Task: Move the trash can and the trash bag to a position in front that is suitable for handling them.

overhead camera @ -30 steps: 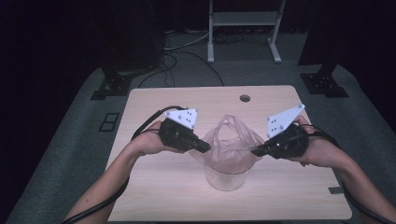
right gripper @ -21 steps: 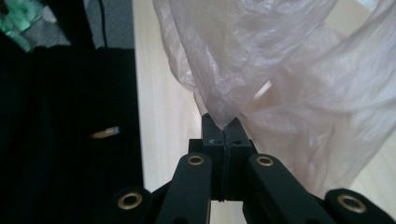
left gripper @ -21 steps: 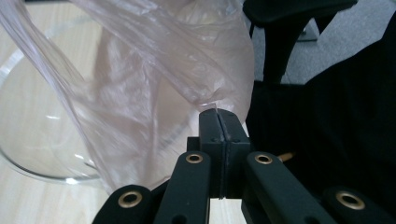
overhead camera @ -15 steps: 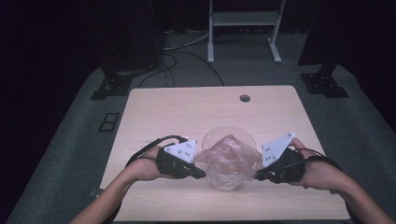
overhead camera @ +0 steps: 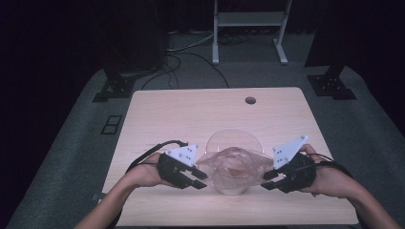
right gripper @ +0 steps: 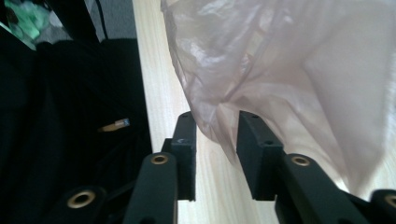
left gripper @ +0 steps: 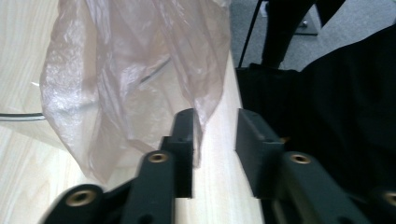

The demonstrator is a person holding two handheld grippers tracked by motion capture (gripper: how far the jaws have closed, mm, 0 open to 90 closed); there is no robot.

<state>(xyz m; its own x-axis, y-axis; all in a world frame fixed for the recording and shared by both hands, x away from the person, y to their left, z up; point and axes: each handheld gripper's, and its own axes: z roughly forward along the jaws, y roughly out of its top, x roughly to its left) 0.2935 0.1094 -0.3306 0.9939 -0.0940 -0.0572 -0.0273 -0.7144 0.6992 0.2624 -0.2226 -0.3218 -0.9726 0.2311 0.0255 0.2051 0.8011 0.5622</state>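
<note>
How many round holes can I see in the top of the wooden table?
1. The single round hole lies near the far edge of the table, a little right of the middle, beyond the glass bowl. The bowl, bag and hands may hide others.

A bowl [overhead camera: 234, 162] stands on the near half of the table [overhead camera: 191, 114], about midway between its left and right edges. A plastic bag [overhead camera: 232, 164] lies in the bowl, its edges spilling over the rim on both sides. The left gripper [overhead camera: 199, 177] sits just left of the bowl, the right gripper [overhead camera: 267, 180] just right. A small hole [overhead camera: 250, 100] lies toward the table's far edge
</note>
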